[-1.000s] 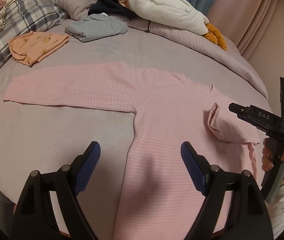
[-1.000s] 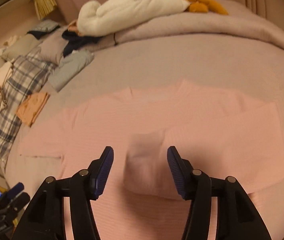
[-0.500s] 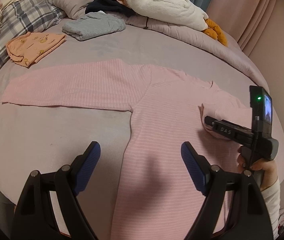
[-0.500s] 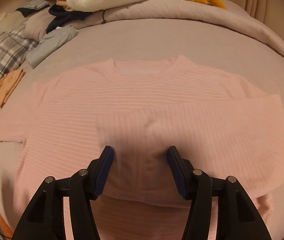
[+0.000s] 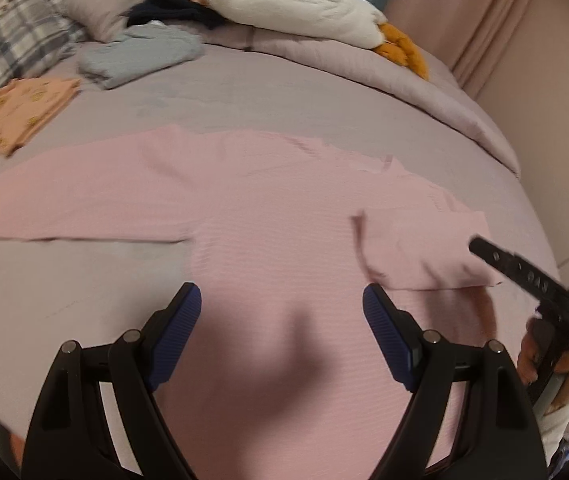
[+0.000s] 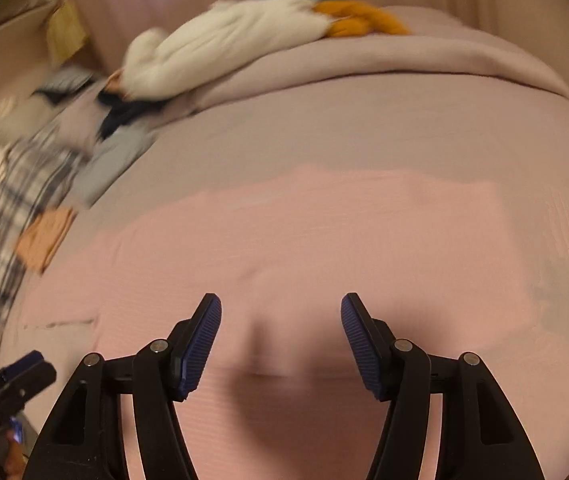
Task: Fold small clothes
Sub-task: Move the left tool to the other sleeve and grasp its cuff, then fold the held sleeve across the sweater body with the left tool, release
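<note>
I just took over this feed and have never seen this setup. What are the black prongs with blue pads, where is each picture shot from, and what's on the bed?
There is no robot arm here: a person holds a two-finger gripper in each hand, and each gripper carries a wide-angle camera looking along its fingers. One picture is from the left gripper, the other from the right gripper. The prongs are their fingers.

In the left view, the other tool at the right edge is the right gripper, held by the person's hand.

A pink long-sleeved top lies flat on the bed. One sleeve is folded over the body; the other sleeve is spread out.

Further back lie a folded orange garment, a folded grey garment and a white plush toy.

Neither gripper holds anything; the right one's jaws are opening.
</note>
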`<action>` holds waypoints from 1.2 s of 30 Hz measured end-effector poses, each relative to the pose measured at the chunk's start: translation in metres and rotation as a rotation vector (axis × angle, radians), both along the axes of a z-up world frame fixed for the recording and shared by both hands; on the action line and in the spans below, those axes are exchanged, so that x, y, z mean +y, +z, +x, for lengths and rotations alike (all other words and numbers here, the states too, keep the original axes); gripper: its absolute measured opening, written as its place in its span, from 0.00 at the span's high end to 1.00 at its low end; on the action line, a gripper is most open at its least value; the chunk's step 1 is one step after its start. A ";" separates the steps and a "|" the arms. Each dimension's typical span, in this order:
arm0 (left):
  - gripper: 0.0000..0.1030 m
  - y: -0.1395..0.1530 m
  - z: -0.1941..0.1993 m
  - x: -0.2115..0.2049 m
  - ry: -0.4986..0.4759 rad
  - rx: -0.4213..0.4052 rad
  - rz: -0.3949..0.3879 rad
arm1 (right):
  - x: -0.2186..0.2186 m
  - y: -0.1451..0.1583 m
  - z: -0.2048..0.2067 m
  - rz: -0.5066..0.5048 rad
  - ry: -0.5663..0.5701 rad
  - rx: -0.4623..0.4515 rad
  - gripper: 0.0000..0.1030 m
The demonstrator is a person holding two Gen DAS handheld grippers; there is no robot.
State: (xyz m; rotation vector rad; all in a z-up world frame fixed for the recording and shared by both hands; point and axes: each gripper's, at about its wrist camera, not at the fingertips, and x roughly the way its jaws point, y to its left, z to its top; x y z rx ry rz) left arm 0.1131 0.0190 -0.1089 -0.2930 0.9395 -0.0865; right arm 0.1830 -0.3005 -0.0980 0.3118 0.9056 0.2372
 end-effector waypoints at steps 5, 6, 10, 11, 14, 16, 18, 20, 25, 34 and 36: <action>0.20 -0.010 0.028 -0.026 -0.071 0.014 -0.049 | -0.048 -0.020 -0.021 -0.053 -0.158 0.035 0.40; 0.21 -0.014 0.034 -0.032 -0.080 0.016 -0.053 | -0.053 -0.023 -0.023 -0.048 -0.175 0.048 0.39; 0.21 -0.032 0.052 -0.048 -0.105 0.057 -0.064 | -0.071 -0.037 -0.031 -0.023 -0.221 0.095 0.40; 0.24 -0.036 0.055 -0.050 -0.109 0.068 -0.072 | -0.073 -0.039 -0.032 -0.022 -0.226 0.100 0.40; 0.33 -0.048 0.063 -0.055 -0.122 0.096 -0.107 | -0.077 -0.043 -0.036 -0.011 -0.240 0.112 0.39; 0.40 -0.057 0.067 -0.057 -0.108 0.101 -0.126 | -0.076 -0.045 -0.039 0.002 -0.245 0.122 0.40; 0.51 -0.064 0.070 -0.058 -0.099 0.107 -0.158 | -0.076 -0.046 -0.039 0.013 -0.244 0.129 0.40; 0.60 -0.068 0.073 -0.059 -0.089 0.104 -0.192 | -0.075 -0.045 -0.040 0.021 -0.239 0.127 0.40; 0.95 -0.070 0.083 -0.066 -0.103 0.129 -0.198 | -0.078 -0.048 -0.042 0.054 -0.246 0.141 0.40; 0.97 -0.006 0.089 -0.064 -0.120 -0.005 -0.251 | -0.081 -0.052 -0.044 0.067 -0.258 0.162 0.40; 0.97 0.014 0.087 -0.062 -0.130 -0.051 -0.266 | -0.080 -0.051 -0.041 0.062 -0.255 0.160 0.40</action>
